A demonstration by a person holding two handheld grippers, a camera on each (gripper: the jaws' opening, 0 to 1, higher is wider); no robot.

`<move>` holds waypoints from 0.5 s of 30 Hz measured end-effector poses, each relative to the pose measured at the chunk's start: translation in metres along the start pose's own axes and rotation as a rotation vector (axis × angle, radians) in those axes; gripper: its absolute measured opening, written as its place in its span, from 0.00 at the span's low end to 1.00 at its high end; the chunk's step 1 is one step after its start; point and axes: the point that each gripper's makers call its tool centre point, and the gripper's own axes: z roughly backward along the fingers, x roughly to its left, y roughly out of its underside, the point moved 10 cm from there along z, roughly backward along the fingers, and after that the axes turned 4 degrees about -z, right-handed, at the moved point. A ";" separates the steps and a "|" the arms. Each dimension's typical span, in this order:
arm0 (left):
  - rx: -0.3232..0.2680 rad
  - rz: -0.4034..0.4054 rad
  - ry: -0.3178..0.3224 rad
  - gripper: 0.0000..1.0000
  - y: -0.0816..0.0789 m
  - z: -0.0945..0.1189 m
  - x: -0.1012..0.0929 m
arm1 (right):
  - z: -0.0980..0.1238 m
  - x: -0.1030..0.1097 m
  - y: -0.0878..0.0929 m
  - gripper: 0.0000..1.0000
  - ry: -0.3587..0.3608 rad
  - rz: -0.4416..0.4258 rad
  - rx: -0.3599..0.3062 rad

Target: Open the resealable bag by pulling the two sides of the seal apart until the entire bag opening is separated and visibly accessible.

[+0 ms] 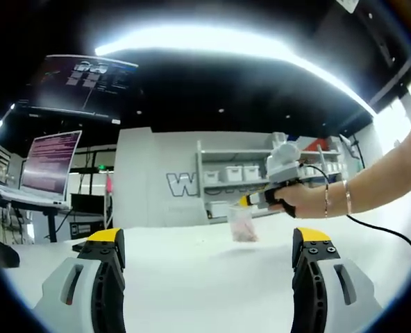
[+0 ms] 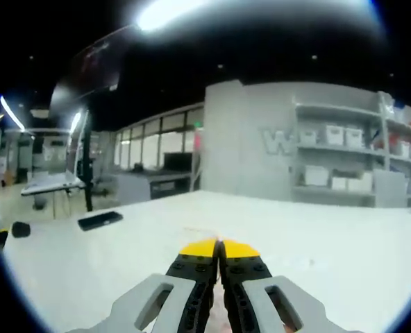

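The small clear resealable plastic bag (image 1: 243, 225) hangs above the white bench (image 1: 205, 277), pinched at its top by the right gripper (image 1: 246, 201), jaws closed on it; left gripper (image 1: 209, 253) jaws wide apart, holding nothing

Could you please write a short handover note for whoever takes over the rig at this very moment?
Left tool: jaws wide apart, holding nothing, above the white table.
Right tool: jaws shut on the resealable bag, gripping its top edge; a hand holds that tool, and the bag hangs from it over the table.
Done: bag gripped on one side by the right tool.
Left: take the bag's other side with the left tool and pull the seal apart along the whole opening. Whether the seal has begun to part is too small to tell.
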 end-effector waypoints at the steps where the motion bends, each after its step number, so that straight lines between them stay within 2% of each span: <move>1: 0.001 -0.003 0.002 0.99 0.000 0.000 -0.001 | -0.001 0.000 0.000 0.00 0.000 0.000 0.002; 15: -0.006 -0.008 0.004 0.99 0.000 0.000 -0.002 | -0.029 -0.009 -0.005 0.00 0.015 0.029 0.017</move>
